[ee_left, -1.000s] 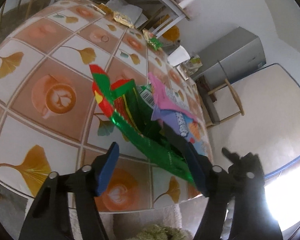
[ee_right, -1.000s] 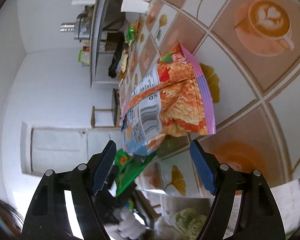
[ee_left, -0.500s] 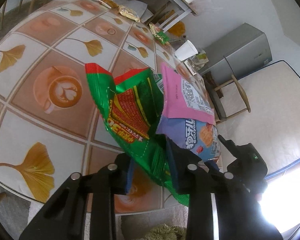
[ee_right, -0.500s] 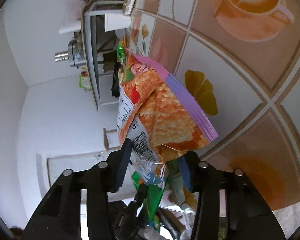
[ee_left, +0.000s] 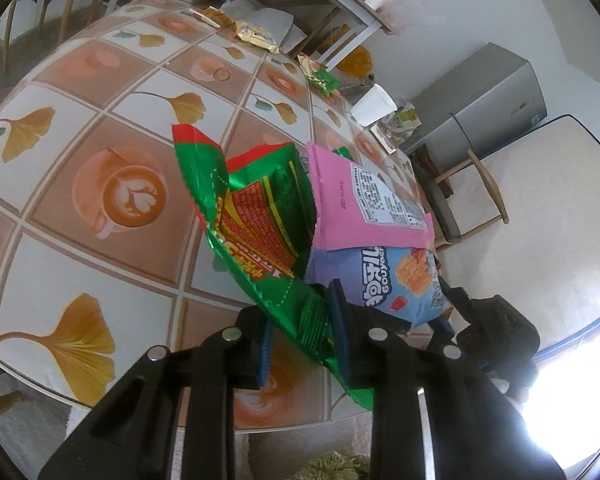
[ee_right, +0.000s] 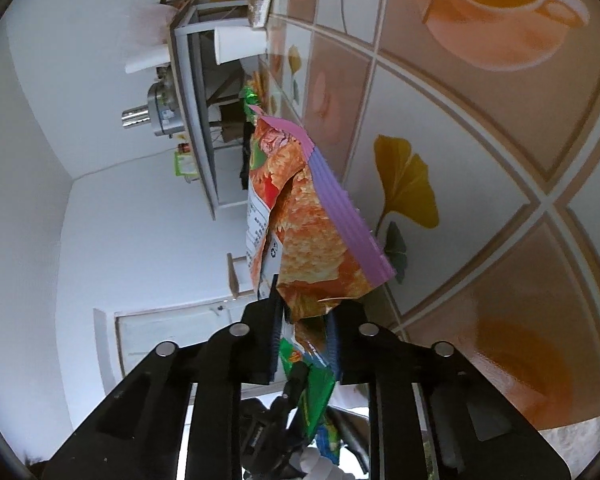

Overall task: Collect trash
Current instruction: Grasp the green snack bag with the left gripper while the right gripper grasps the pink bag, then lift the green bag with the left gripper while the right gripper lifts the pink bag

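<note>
Right gripper [ee_right: 303, 334]: jaws closed on the lower edge of an orange snack bag with a pink sealed edge [ee_right: 300, 224]. Bag stands up from the fingers, crumpled, above the patterned tabletop [ee_right: 500, 152]. Green wrapper [ee_right: 314, 384] hangs below the fingers. White paper cup [ee_right: 236, 44] at the table's far end, shelf unit [ee_right: 192, 120] behind.

Both wrist views close over table [ee_left: 100, 128], sharing wrappers.
</note>
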A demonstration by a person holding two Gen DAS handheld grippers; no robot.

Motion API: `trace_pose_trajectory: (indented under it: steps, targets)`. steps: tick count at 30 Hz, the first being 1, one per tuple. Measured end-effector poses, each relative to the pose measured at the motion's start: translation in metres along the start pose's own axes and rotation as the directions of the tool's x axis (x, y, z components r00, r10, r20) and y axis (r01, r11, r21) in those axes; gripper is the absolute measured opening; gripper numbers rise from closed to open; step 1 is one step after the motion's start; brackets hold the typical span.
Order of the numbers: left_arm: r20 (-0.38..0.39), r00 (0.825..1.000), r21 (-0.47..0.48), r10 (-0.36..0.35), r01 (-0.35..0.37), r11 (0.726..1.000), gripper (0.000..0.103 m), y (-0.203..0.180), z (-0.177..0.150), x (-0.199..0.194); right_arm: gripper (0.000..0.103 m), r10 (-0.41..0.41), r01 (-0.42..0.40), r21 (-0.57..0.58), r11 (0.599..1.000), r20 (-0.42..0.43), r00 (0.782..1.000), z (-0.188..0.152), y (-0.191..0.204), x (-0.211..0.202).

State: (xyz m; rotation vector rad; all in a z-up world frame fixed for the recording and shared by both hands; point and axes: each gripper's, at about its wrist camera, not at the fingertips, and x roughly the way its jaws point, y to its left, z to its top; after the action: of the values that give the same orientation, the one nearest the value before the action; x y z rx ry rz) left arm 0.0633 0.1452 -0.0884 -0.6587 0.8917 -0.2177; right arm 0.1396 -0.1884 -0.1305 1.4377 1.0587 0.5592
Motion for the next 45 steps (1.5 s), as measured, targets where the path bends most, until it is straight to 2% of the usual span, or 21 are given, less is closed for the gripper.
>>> trace_pose_trajectory:
  steps: [5,17,32,45]
  targets:
    - [0.004,1.000,0.011,0.006,-0.006,1.000,0.024,-0.003,0.000,0.002,0.011,0.035,-0.035,0.002,0.999,-0.019,0.999,0.002,-0.002,-0.004]
    - [0.033,0.999,0.019,0.022,-0.023,1.000,0.021,-0.003,0.002,-0.001,0.009,0.104,-0.103,0.017,0.995,-0.053,0.993,0.003,0.000,-0.007]
    - [0.103,0.991,0.103,0.086,-0.096,0.990,0.014,-0.017,0.008,-0.006,0.009,0.110,-0.109,0.017,0.994,-0.036,0.993,0.006,0.000,-0.014]
    - [0.165,0.982,0.146,0.090,-0.115,0.983,0.010,-0.028,0.013,-0.015,0.009,0.135,-0.135,0.013,0.991,-0.023,0.991,0.006,0.003,-0.025]
